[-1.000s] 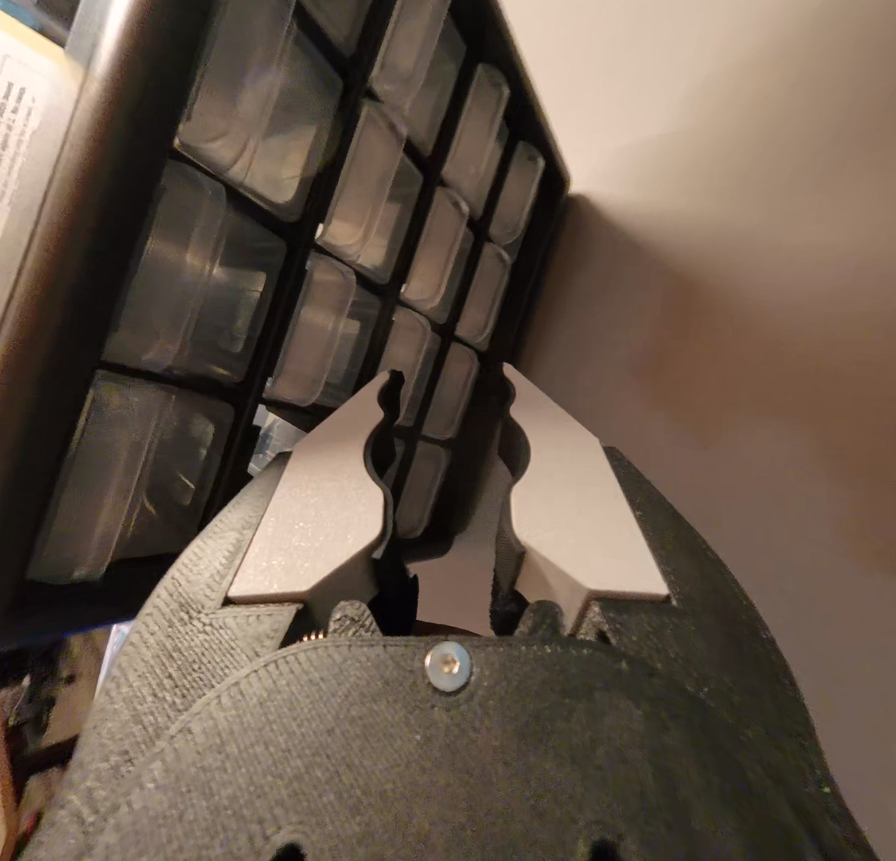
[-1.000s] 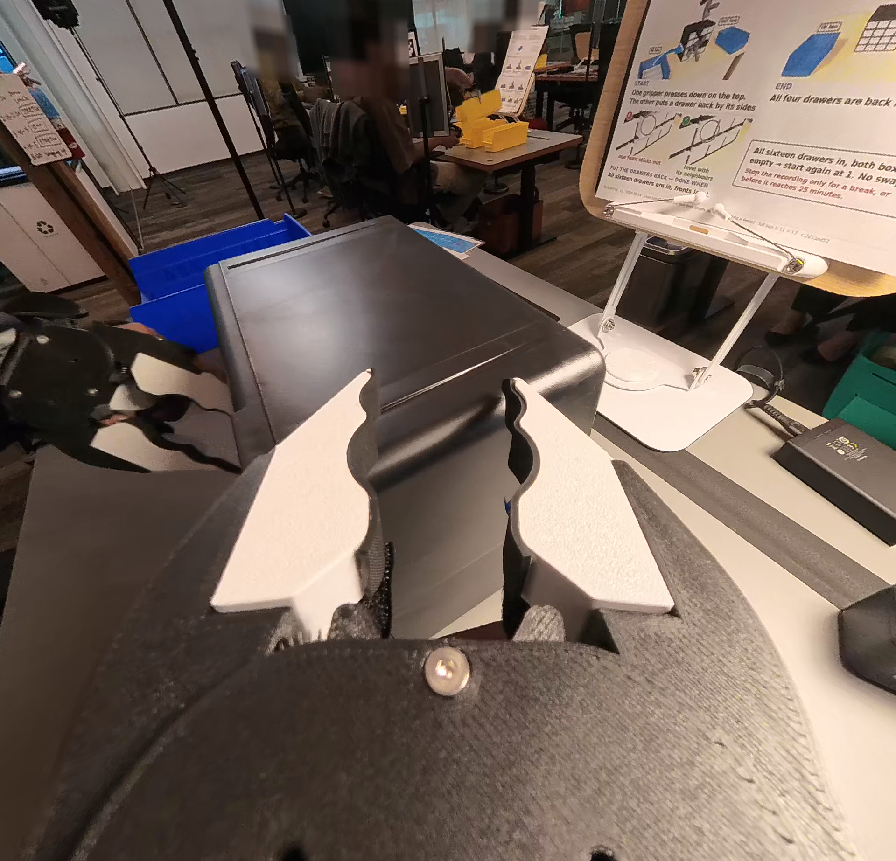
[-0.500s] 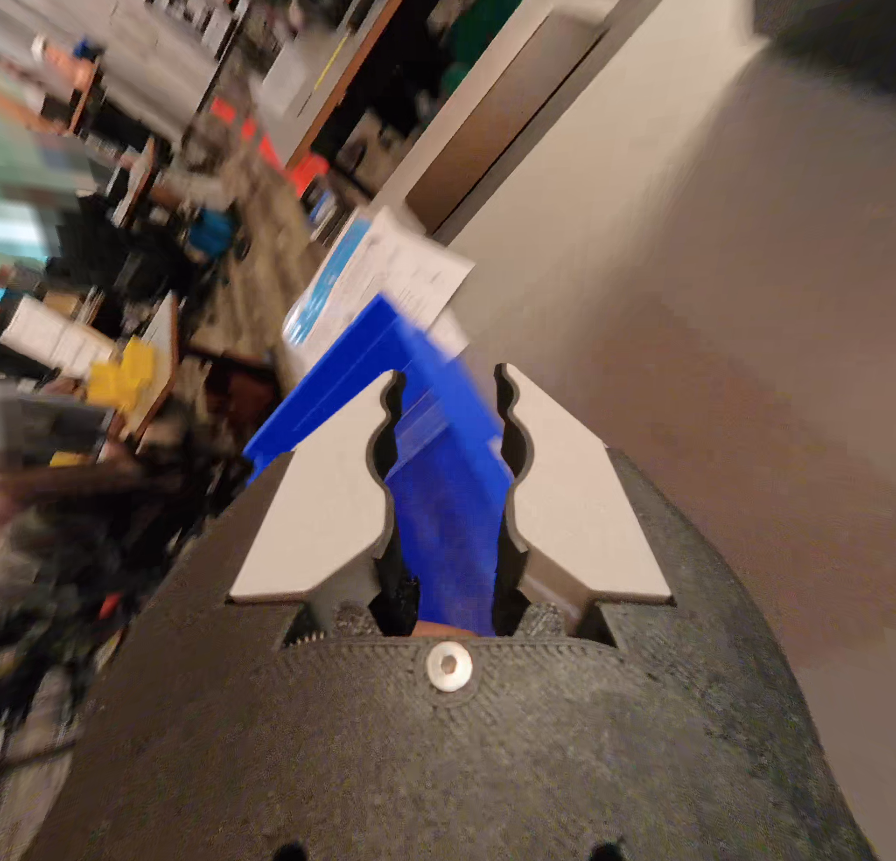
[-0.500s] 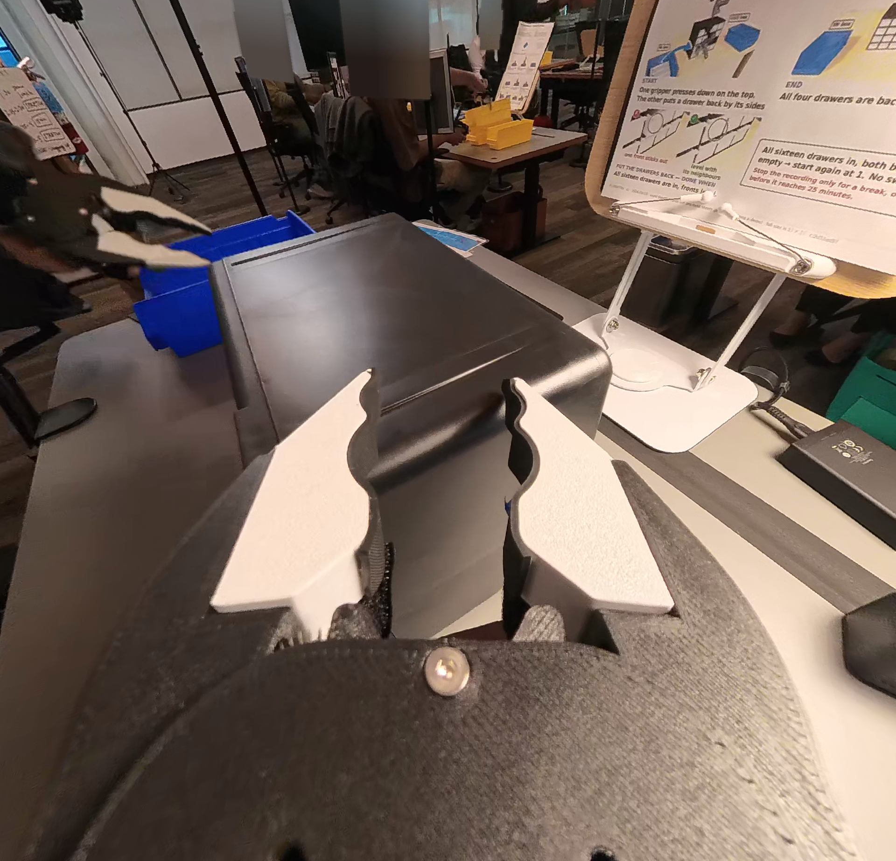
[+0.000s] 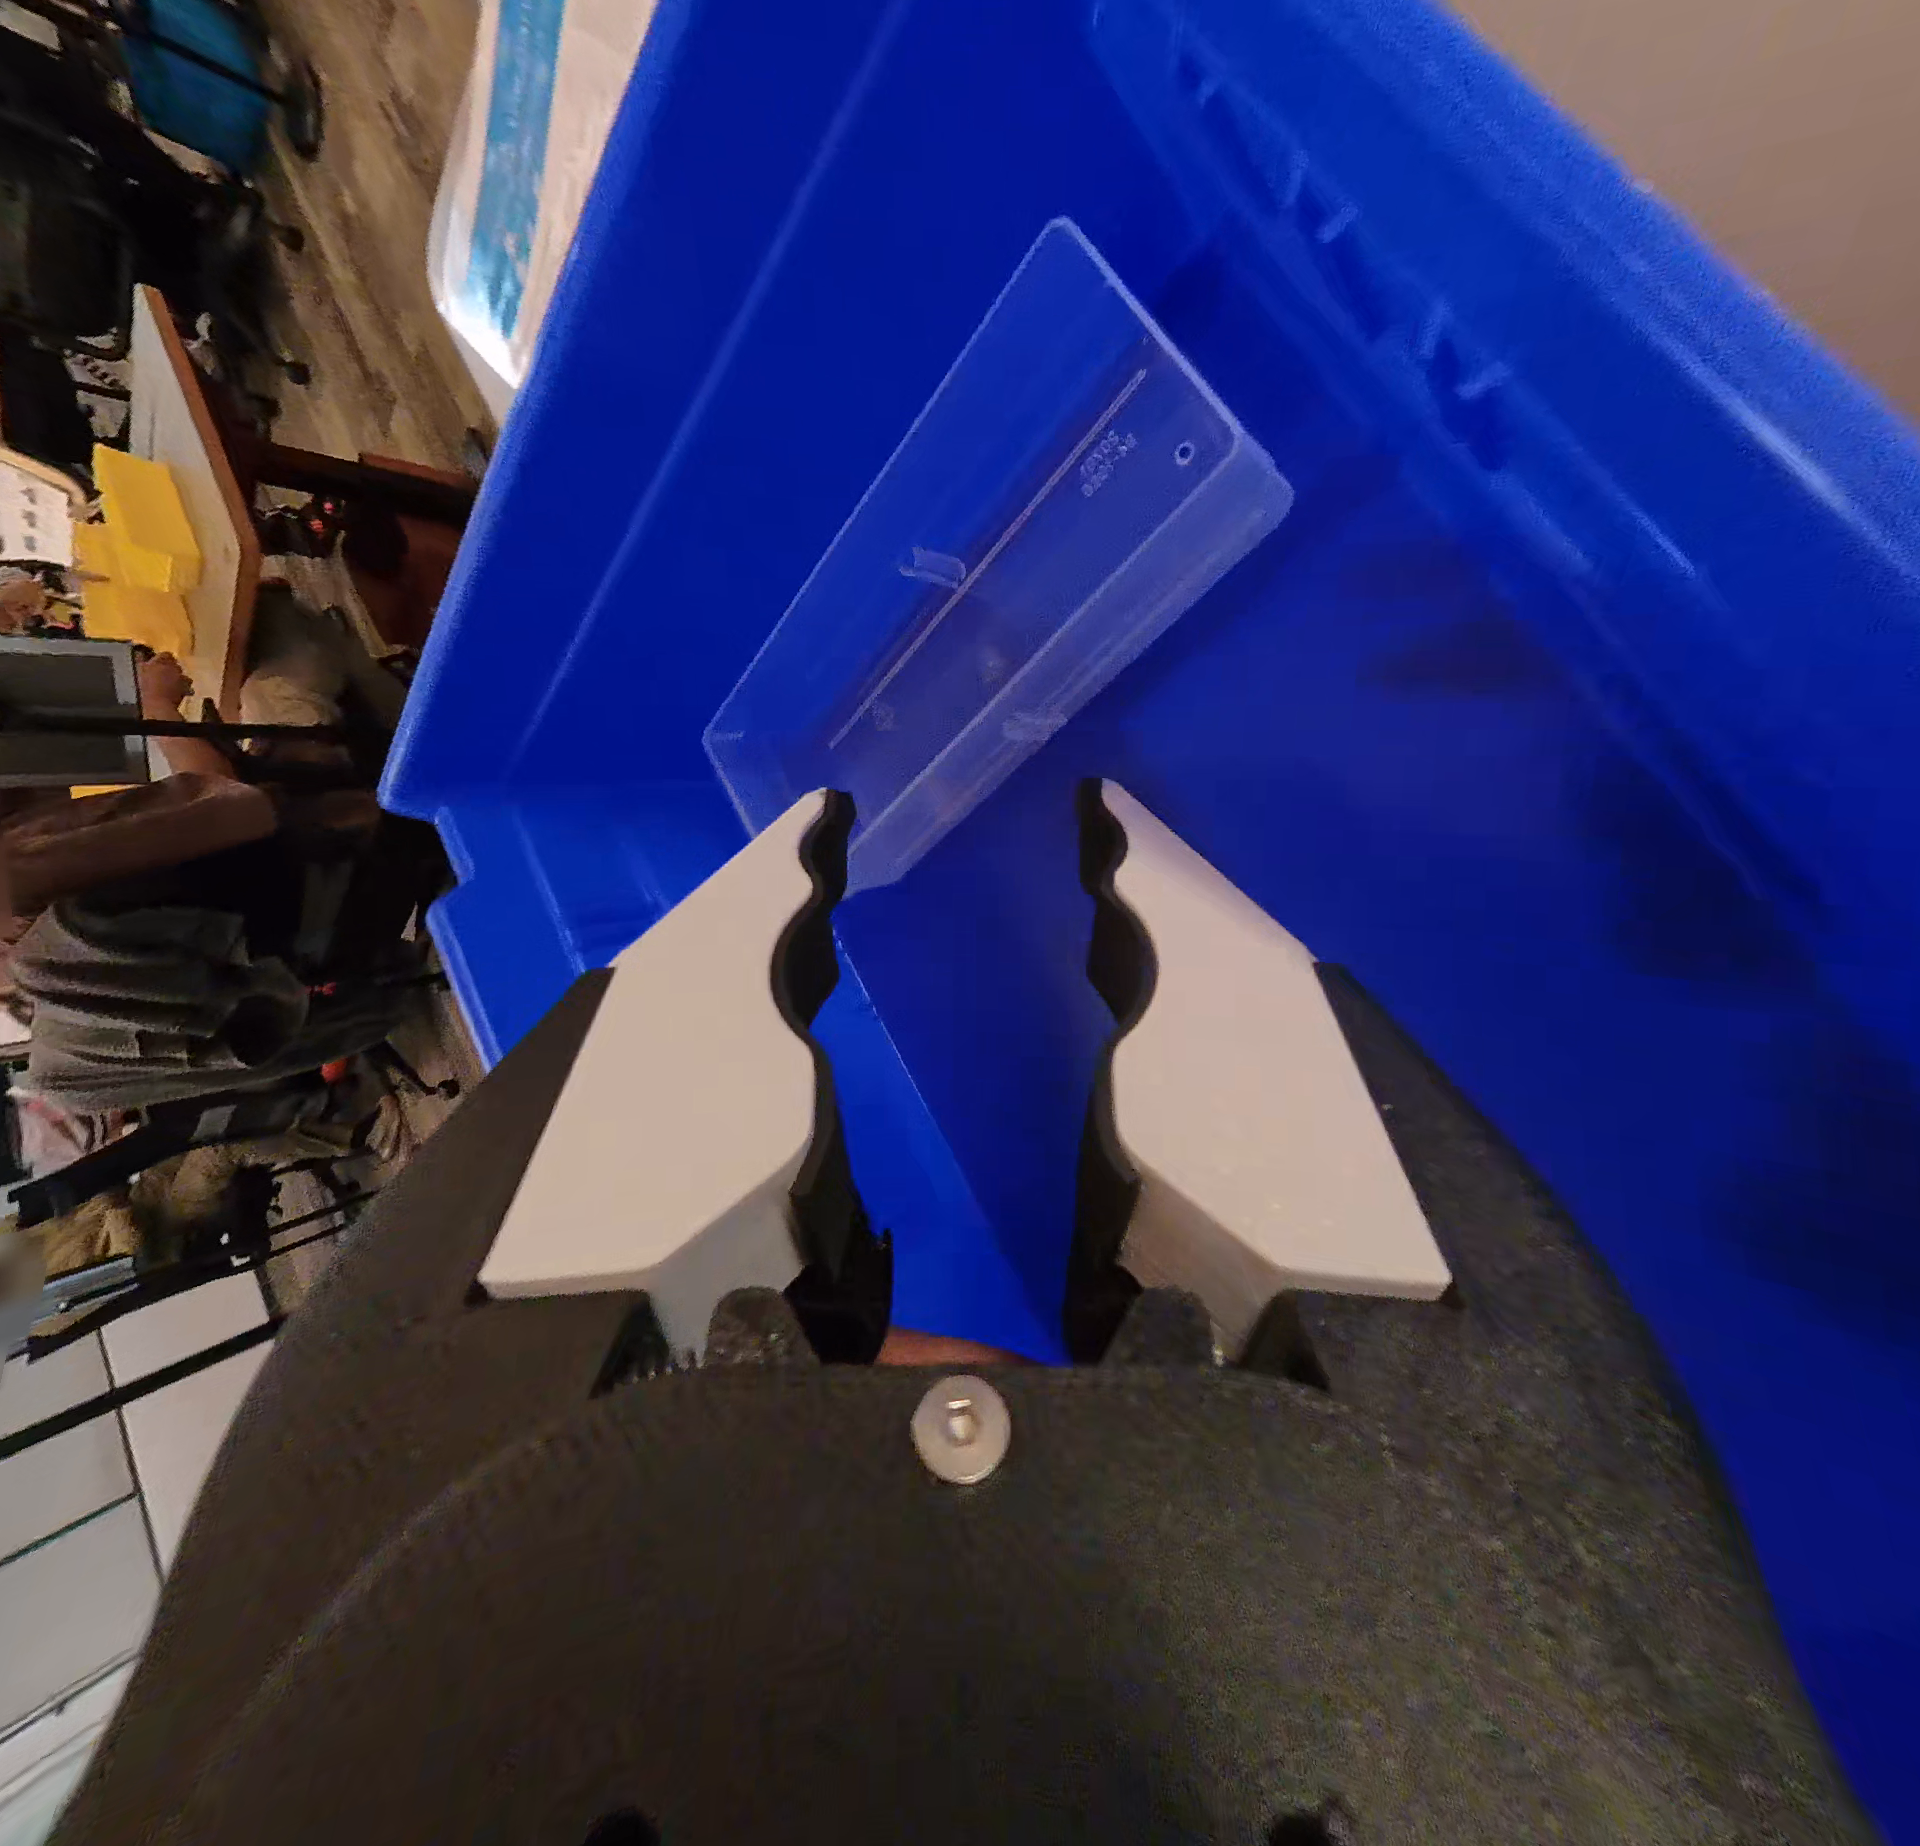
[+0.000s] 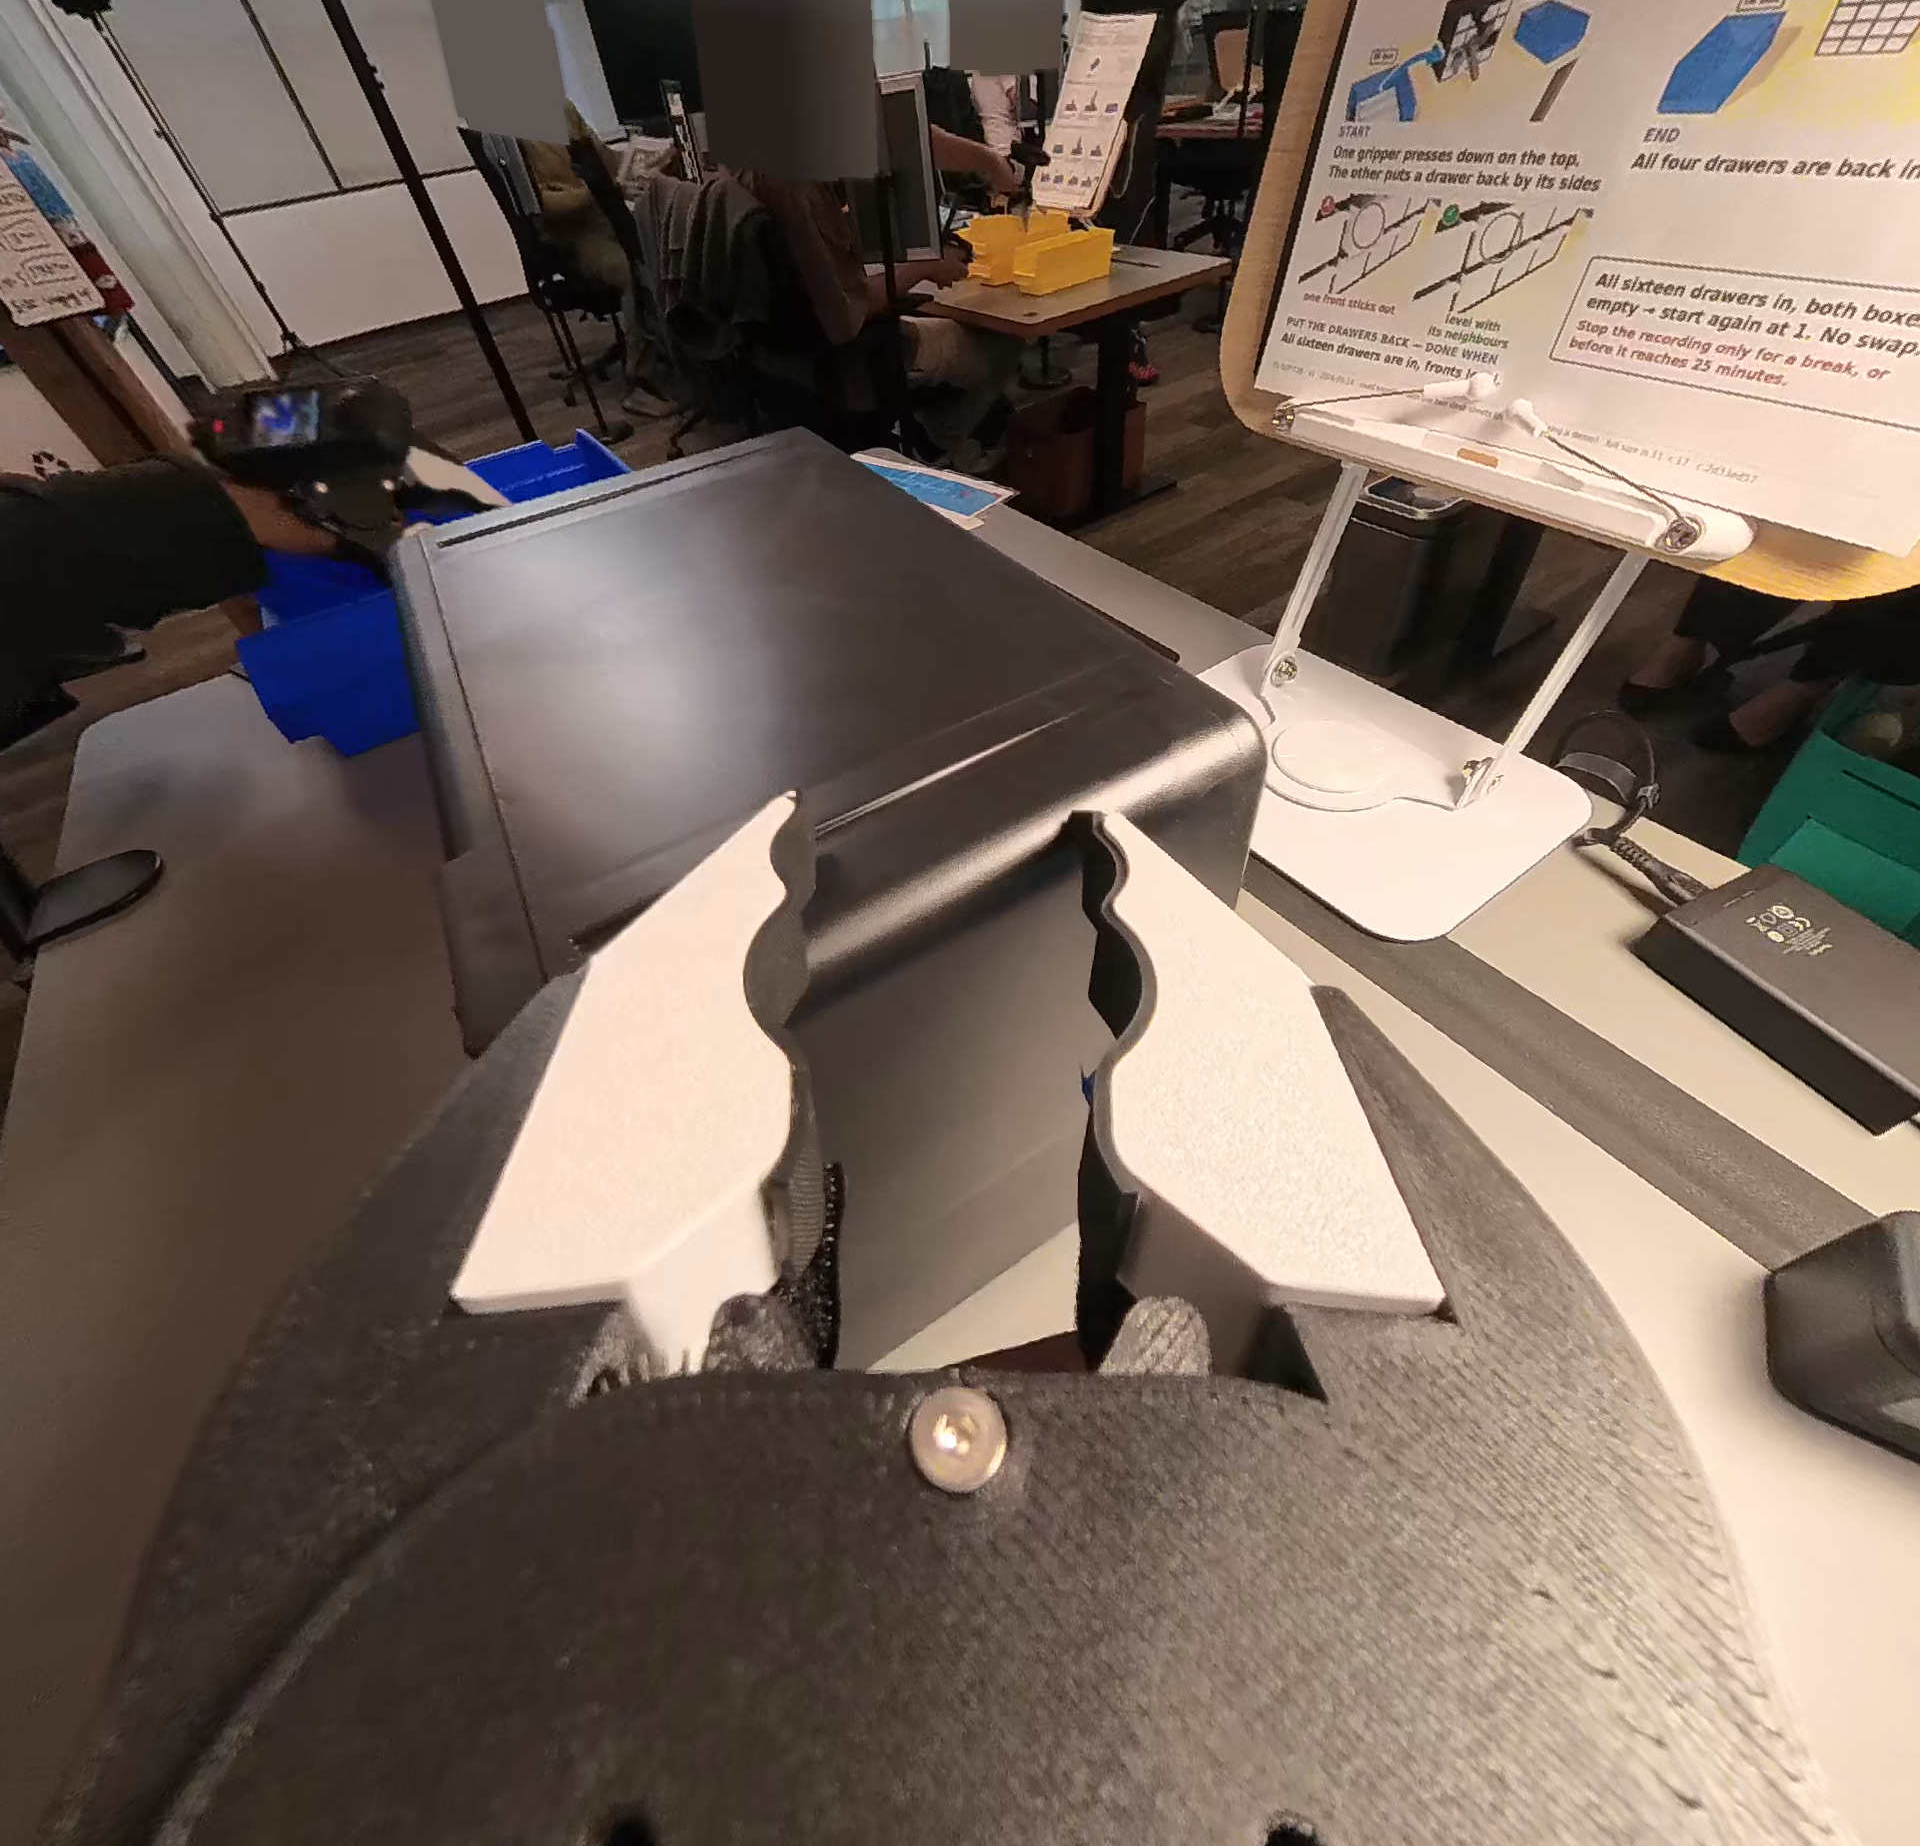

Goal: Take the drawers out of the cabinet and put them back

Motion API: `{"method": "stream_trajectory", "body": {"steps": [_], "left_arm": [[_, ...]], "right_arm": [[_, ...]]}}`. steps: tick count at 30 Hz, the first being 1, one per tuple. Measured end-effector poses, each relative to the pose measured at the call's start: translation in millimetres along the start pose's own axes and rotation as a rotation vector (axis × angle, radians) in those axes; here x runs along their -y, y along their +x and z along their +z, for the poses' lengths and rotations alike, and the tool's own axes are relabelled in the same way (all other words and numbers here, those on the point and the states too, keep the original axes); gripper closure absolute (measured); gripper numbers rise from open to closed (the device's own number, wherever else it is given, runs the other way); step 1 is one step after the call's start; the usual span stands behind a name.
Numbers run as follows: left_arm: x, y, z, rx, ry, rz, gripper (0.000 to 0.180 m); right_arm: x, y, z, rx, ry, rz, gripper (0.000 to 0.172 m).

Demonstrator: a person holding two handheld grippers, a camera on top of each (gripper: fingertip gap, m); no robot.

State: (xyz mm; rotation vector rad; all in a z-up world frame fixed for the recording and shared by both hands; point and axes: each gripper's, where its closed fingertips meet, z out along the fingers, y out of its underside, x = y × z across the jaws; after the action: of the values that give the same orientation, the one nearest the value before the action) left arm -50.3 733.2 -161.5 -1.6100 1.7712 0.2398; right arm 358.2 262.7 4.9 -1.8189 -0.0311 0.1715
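Observation:
In the left wrist view a clear plastic drawer [image 5: 997, 539] lies inside a blue bin [image 5: 1455, 757]. My left gripper [image 5: 958, 799] hovers over the bin, open and empty, with its left fingertip [image 5: 821, 820] in front of the drawer's near corner. In the right wrist view my right gripper [image 6: 937, 811] is open and holds nothing, its fingers over the near edge of the black cabinet's top [image 6: 779, 633]. The left gripper [image 6: 416, 477] shows far left above the blue bin [image 6: 322, 653]. The cabinet's drawer front is hidden now.
An instruction board [image 6: 1558, 186] on a white stand [image 6: 1403, 820] is right of the cabinet. A black flat box [image 6: 1787, 986] lies on the table at right. A sheet of paper [image 6: 935, 487] lies behind the cabinet. People sit at desks beyond.
My left gripper swung from the cabinet's drawer front to above the blue bin, and its jaws opened a little wider. The right gripper stayed over the cabinet top.

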Motion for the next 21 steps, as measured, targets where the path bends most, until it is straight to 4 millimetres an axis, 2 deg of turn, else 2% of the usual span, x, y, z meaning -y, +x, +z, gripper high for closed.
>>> {"method": "stream_trajectory", "body": {"steps": [5,8,12,17,21], "left_arm": [[11.6,-3.4,24.2,-0.092,-0.017,0.053,0.134],[14.9,4.9,34.8,-0.172,-0.04,0.08,0.136],[6.6,17.6,40.2,-0.233,-0.111,0.114,0.162],[-2.9,12.0,17.5,-0.185,-0.138,0.075,0.175],[-0.7,-3.7,-24.8,-0.099,-0.107,0.024,0.177]], "right_arm": [[-3.4,3.7,0.4,-0.011,-0.017,-0.008,0.118],[-3.9,4.5,0.7,-0.016,-0.02,-0.011,0.118],[-4.2,4.8,0.2,-0.017,-0.02,-0.013,0.118],[-3.0,4.8,-1.3,-0.017,-0.018,-0.015,0.118],[0.3,2.8,-3.1,-0.01,-0.006,-0.012,0.118]]}}
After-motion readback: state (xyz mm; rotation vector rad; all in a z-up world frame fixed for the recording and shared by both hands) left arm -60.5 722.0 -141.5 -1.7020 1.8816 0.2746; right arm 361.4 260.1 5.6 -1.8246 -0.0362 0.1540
